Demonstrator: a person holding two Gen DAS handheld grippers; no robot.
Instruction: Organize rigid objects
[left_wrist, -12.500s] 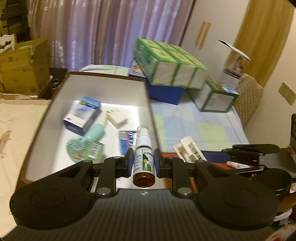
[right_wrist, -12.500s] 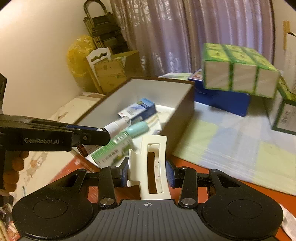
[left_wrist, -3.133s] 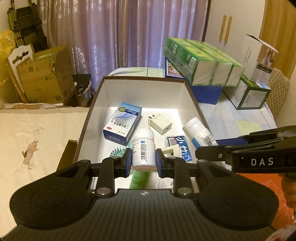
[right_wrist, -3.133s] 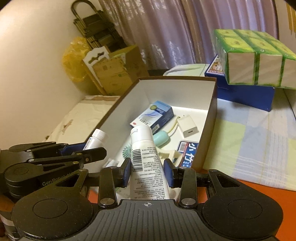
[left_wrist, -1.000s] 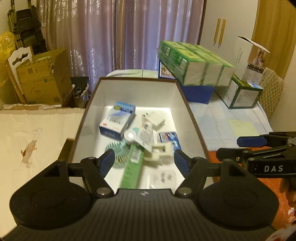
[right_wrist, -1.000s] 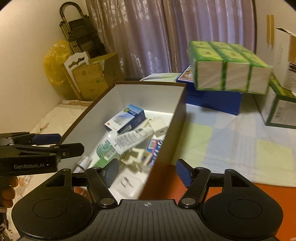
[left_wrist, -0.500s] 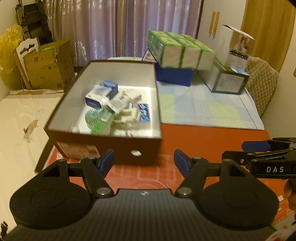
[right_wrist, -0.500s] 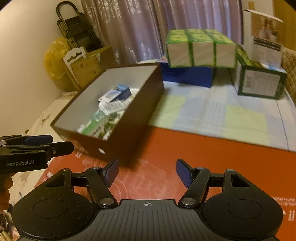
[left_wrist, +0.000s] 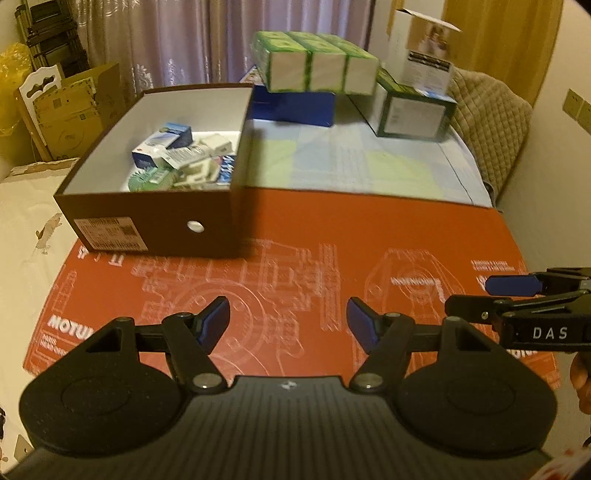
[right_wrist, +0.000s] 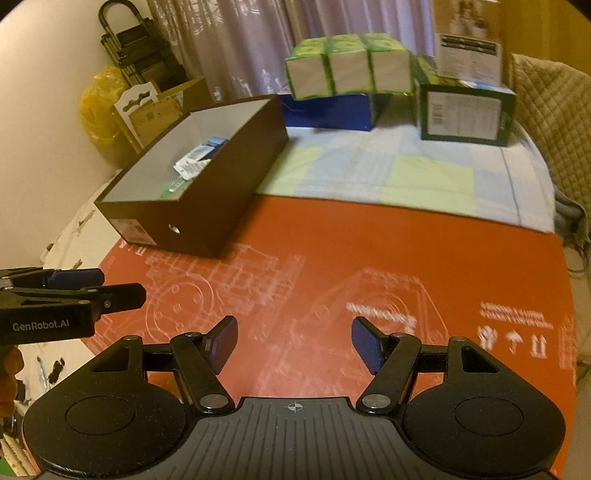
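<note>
Ahead and to the left of both sets of fingers stands the brown box (left_wrist: 155, 221), its long axis running away from them; left gripper (left_wrist: 288, 319) is nearer, right gripper (right_wrist: 293, 341) beside it. Both stand wide, holding nothing. Cartons, tube and packets lie jumbled inside; red mat (left_wrist: 332, 240) bare on the worktop
</note>
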